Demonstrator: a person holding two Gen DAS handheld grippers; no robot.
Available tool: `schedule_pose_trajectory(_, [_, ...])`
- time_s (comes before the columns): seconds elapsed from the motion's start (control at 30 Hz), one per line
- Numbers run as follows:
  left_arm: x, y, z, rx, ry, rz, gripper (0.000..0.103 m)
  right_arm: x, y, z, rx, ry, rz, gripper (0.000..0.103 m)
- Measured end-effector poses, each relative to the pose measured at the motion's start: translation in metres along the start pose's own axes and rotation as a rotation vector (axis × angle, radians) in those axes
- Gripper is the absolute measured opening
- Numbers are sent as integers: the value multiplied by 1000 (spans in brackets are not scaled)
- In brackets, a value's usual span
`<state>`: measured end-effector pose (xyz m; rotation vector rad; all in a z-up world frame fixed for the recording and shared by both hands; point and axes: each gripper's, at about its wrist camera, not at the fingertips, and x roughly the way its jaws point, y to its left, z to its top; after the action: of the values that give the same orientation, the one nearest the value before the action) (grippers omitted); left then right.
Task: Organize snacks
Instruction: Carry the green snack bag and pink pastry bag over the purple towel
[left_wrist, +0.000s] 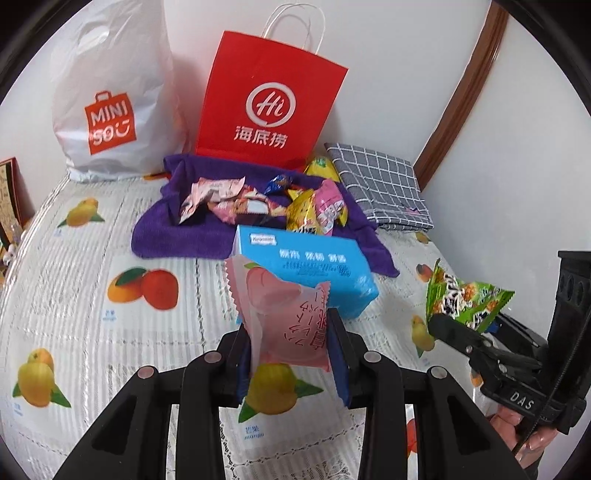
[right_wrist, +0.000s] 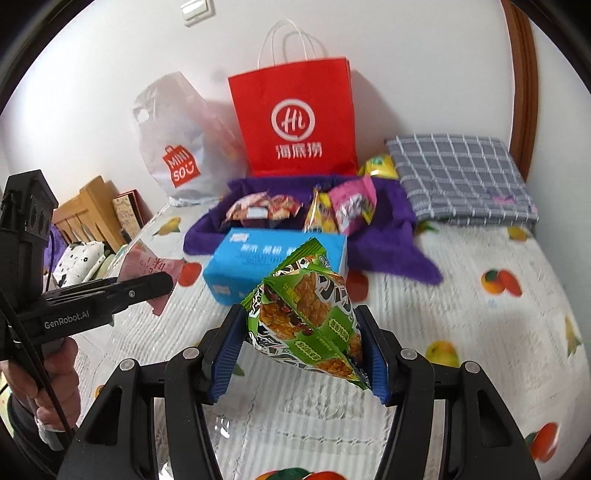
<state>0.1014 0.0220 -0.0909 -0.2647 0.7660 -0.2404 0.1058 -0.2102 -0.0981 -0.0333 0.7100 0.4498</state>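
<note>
My left gripper (left_wrist: 291, 325) is shut on a pink peach snack packet (left_wrist: 284, 317) and holds it above the fruit-print table cover. My right gripper (right_wrist: 299, 332) is shut on a green snack packet (right_wrist: 310, 314); it also shows at the right of the left wrist view (left_wrist: 461, 295). A pile of loose snacks (left_wrist: 266, 203) lies on a purple towel (left_wrist: 166, 232) behind a blue box (left_wrist: 314, 269). In the right wrist view the snack pile (right_wrist: 314, 210) and the blue box (right_wrist: 258, 258) are ahead, and the left gripper with the pink packet (right_wrist: 155, 269) is at the left.
A red paper bag (left_wrist: 266, 99) and a white MINISO plastic bag (left_wrist: 110, 110) stand against the wall behind the towel. A grey checked cloth (left_wrist: 384, 188) lies folded at the back right. A wooden rack (right_wrist: 85, 214) is beyond the table's left edge.
</note>
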Motion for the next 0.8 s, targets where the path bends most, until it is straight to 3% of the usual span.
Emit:
schedule_pose_trajectory(0.63, [-3, -13, 30, 34, -39, 2, 33, 4, -13, 33, 10, -15, 5, 59])
schedule_pose_trajectory(0.8, [3, -13, 33, 41, -34, 8, 33, 10, -15, 42, -51, 3, -1, 59])
